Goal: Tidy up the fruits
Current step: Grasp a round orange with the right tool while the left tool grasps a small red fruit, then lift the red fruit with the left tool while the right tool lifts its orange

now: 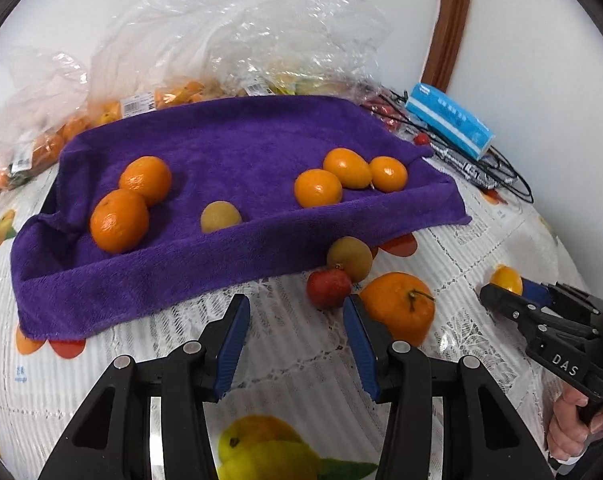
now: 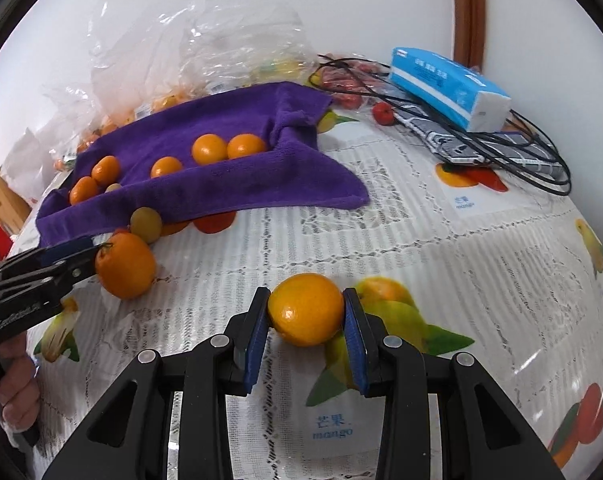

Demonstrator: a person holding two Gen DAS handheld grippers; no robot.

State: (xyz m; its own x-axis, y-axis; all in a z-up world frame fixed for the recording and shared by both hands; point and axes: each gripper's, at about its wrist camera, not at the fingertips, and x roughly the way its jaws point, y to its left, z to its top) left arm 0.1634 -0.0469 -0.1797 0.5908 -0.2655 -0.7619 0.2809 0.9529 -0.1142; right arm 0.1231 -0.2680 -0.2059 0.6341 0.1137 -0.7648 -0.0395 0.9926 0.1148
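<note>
I have a small orange (image 2: pixel 305 309) clamped between the blue pads of my right gripper (image 2: pixel 306 312), both pads pressing its sides, above the patterned tablecloth (image 2: pixel 421 240) on the near right part of the table. In the left wrist view the same fruit shows as a yellow-orange ball (image 1: pixel 506 279) at the tip of that gripper (image 1: pixel 501 286), far to the right.

My left gripper (image 1: pixel 297 320) has its jaws parted with nothing between the pads; only tablecloth (image 1: pixel 293 360) shows in the gap. Just beyond its right finger lies a larger orange with a stem (image 1: pixel 397 306), and beside that a small red fruit (image 1: pixel 328 288) and a dull yellow-green fruit (image 1: pixel 349 259), all three close together on the cloth at the near edge of the purple towel (image 1: pixel 229 136). From the right wrist view the left gripper's tip (image 2: pixel 87 250) sits just beside the stemmed orange (image 2: pixel 125 266).

On the towel, two oranges (image 1: pixel 119 220) touch at the left, a pale yellow-green fruit (image 1: pixel 220 216) sits in the middle, and three smaller oranges (image 1: pixel 347 168) cluster at the right.

Behind the towel, against the wall, lie clear plastic bags (image 1: pixel 221 40) holding more fruit. At the far right are a blue tissue pack (image 1: pixel 449 122) and black cables (image 1: pixel 497 176).
</note>
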